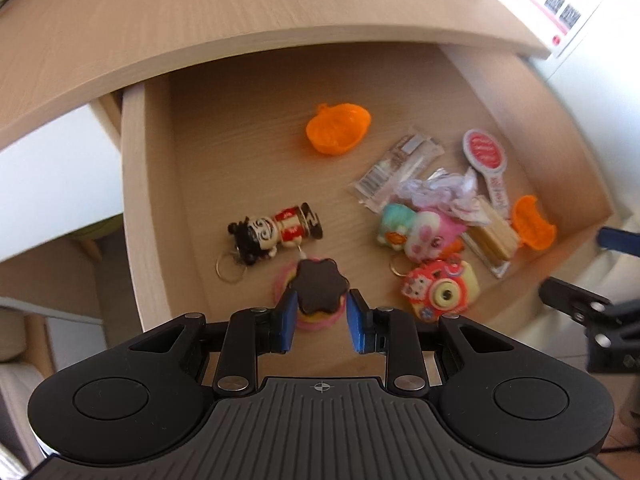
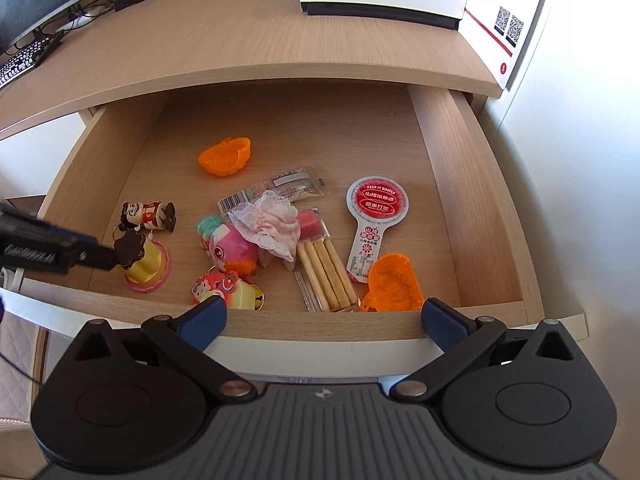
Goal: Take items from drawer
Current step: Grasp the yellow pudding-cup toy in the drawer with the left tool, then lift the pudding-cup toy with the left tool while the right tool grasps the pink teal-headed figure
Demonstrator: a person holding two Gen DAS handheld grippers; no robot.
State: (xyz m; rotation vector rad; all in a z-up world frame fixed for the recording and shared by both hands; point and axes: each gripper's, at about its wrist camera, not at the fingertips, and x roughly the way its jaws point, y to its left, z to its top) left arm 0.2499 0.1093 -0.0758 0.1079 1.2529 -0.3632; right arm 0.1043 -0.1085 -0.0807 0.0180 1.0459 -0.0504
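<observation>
Now, by label:

Left tool [image 1: 322,312]: pointed steeply down into the drawer [image 2: 492,312], blue pads closed on the sides of the pudding toy [image 1: 319,292] — gripped low under its dark flower-shaped top, likely so the wider top cannot slip through.

Pudding toy: near the drawer's front left, just beside the figurine keychain [image 1: 276,232]; in the right wrist view its yellow body and pink base [image 2: 154,276] sit close to the drawer floor — lifted or resting, cannot tell.

Right tool [image 2: 324,316]: jaws spread wide, nothing between them, hanging over the drawer's front edge — apparently kept back so the left has room.

Step in hand: judged as the lift-out of the first toy; nothing seen set down on the table [image 2: 240,32] yet.

Left in drawer: orange mould [image 2: 225,157] toward the back, second orange mould [image 2: 394,284] front right, round red-and-white tag [image 2: 376,204], biscuit sticks in a wrapper [image 2: 326,276], crumpled lace [image 2: 270,222] over plush toys [image 2: 232,248], camera toy [image 1: 440,290] at the front.

Risk: keyring of the figurine lies near the pudding toy's base — could snag on a careless lift.

Next need: straight rise clear of the front wall before any sideways carry.
</observation>
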